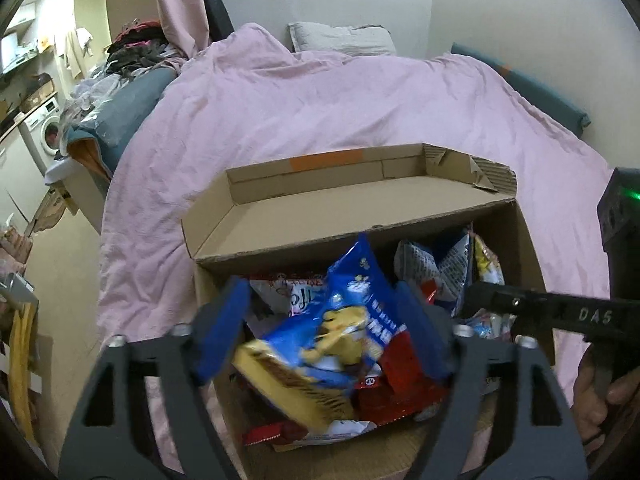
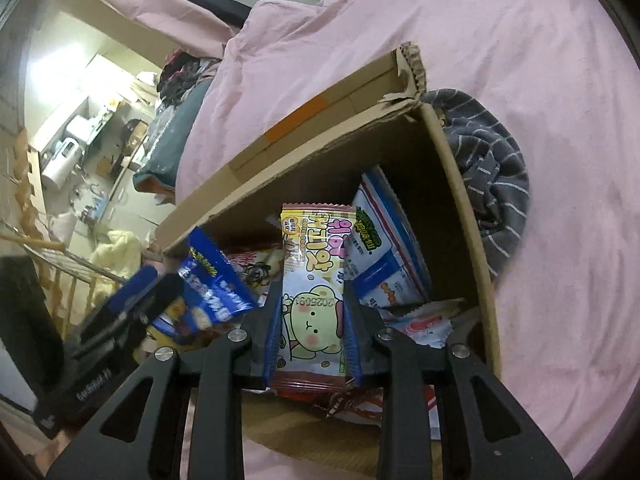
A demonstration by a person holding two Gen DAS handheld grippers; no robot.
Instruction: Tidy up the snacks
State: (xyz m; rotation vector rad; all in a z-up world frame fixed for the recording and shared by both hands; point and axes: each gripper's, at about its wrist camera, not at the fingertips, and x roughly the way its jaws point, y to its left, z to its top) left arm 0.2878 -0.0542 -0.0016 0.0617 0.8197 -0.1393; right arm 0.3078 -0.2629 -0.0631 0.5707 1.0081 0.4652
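The left tool [image 1: 320, 312] stands released above the open cardboard box [image 1: 528, 248] on the pink bed cover [image 1: 320, 100], its blue pads clear of the blurred blue snack bag [image 1: 352, 320] between them, which lies on the heap of snacks. The right tool [image 2: 312, 344] is clenched on a pale cartoon-printed snack packet [image 2: 312, 280], held upright over the same box.

"DAS" is showing in raised letters on the right claw [image 1: 472, 296], along its black arm. "2025091" is reading upside down on the pink-and-yellow snack packet [image 2: 312, 300]; its Korean lettering is not reading clearly.
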